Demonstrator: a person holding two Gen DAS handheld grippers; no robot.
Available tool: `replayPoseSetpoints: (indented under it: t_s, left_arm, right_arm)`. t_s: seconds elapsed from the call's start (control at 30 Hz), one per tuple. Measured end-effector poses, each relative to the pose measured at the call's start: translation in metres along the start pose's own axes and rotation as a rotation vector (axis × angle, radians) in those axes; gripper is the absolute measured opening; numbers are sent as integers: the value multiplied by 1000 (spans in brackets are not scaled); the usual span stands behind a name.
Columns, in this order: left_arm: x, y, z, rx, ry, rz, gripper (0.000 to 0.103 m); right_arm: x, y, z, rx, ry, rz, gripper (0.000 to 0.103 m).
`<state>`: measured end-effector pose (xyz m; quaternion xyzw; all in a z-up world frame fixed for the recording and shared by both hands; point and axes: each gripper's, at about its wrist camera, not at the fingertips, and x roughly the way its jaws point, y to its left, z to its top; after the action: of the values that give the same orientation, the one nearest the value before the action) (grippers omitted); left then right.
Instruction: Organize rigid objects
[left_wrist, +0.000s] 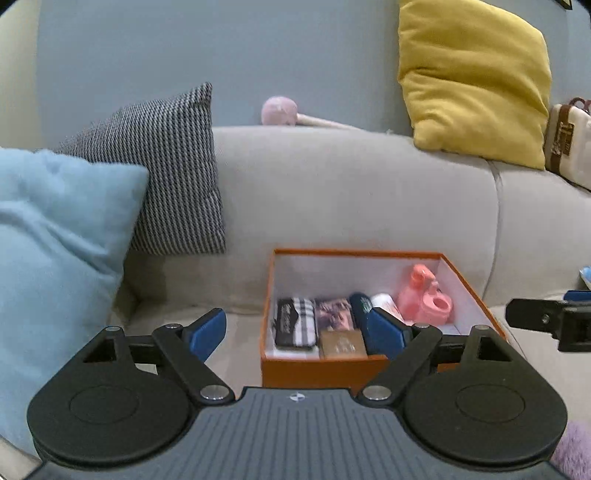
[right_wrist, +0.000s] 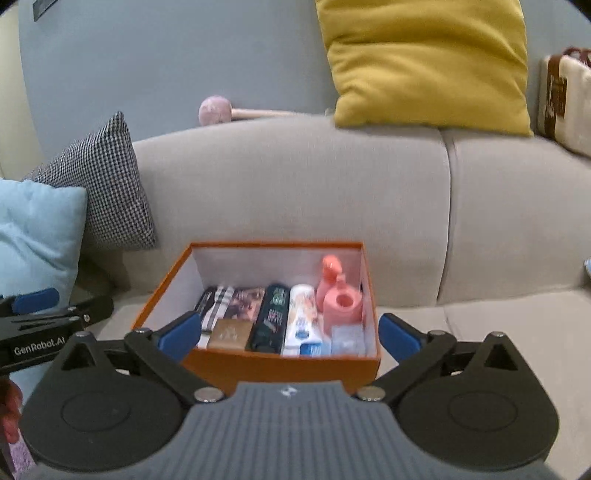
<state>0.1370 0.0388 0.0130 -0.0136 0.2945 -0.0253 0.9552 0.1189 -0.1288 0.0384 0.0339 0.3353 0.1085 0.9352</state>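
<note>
An orange box (left_wrist: 325, 371) (right_wrist: 280, 367) sits on the grey sofa seat. It holds a plaid case (right_wrist: 216, 302), a photo card (right_wrist: 245, 302), a brown box (right_wrist: 227, 335), a dark tube (right_wrist: 273, 317), a white tube (right_wrist: 304, 319), a clear small box (right_wrist: 347, 341) and pink items (right_wrist: 341, 301). My left gripper (left_wrist: 295, 330) is open and empty, in front of the box's left part. My right gripper (right_wrist: 290, 336) is open and empty, with the box's front between its fingers in view.
A light blue cushion (left_wrist: 55, 258) and a checked cushion (left_wrist: 166, 173) lean at the left. A yellow cushion (right_wrist: 428, 62) and a pink mallet (right_wrist: 221, 110) rest on the sofa back. A cream bag (left_wrist: 569, 144) stands at the far right.
</note>
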Motion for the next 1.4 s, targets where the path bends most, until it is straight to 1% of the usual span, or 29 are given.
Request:
replayPoseSetpoints:
  t_s: [0.17,0.37,1.4]
  left_arm:
    - [-2,-5,-7,10,43,-22,101]
    - [-11,-4,-7,-5,37,-39,101]
    - [-19,-1,-10,-9,32,-15,101]
  right_arm:
    - [-3,4,-6,-3,12,0,102]
    - [-11,9,-8,-16,9,4,102]
    - [-17,15,-16,-19,18,9,102]
